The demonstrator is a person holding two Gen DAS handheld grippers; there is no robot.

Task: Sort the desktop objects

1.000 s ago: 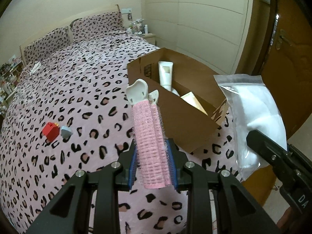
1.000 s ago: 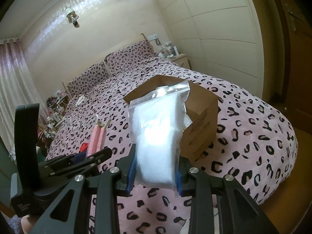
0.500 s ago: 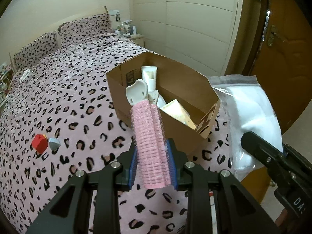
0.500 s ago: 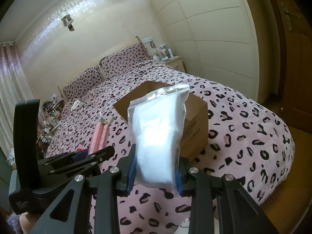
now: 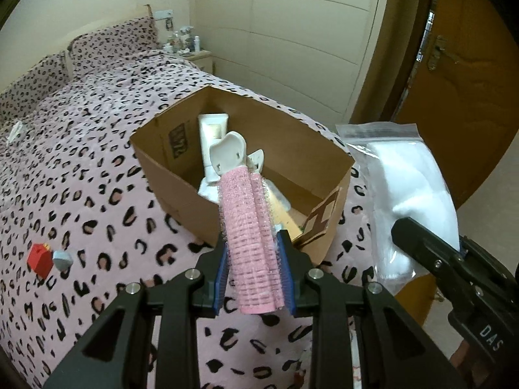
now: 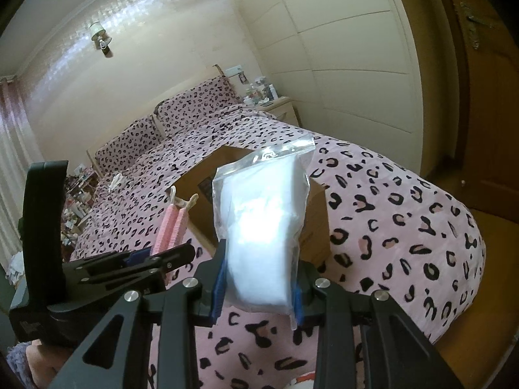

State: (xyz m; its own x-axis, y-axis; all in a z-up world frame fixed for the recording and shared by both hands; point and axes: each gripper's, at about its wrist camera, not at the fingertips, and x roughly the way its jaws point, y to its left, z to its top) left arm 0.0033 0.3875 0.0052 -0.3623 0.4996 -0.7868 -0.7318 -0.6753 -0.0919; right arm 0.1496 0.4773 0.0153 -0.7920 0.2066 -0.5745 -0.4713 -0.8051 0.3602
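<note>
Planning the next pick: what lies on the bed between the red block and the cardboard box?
Only a small grey block, beside the red block; the left wrist view shows bare bedspread onward to the cardboard box.

Count: one cardboard box (image 5: 181,184); one pink hair roller (image 5: 251,236); one clear bag (image 5: 408,191); one white tube (image 5: 211,136) in box; one red block (image 5: 39,257); one grey block (image 5: 62,259); two pillows (image 6: 194,97).

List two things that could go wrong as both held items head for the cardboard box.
The pink hair roller clip sticks far out of the left hand-held gripper; its tip might catch the cardboard box wall. The right hand-held gripper pinches only the low end of the plastic bag, which might slip or flop outside.
</note>
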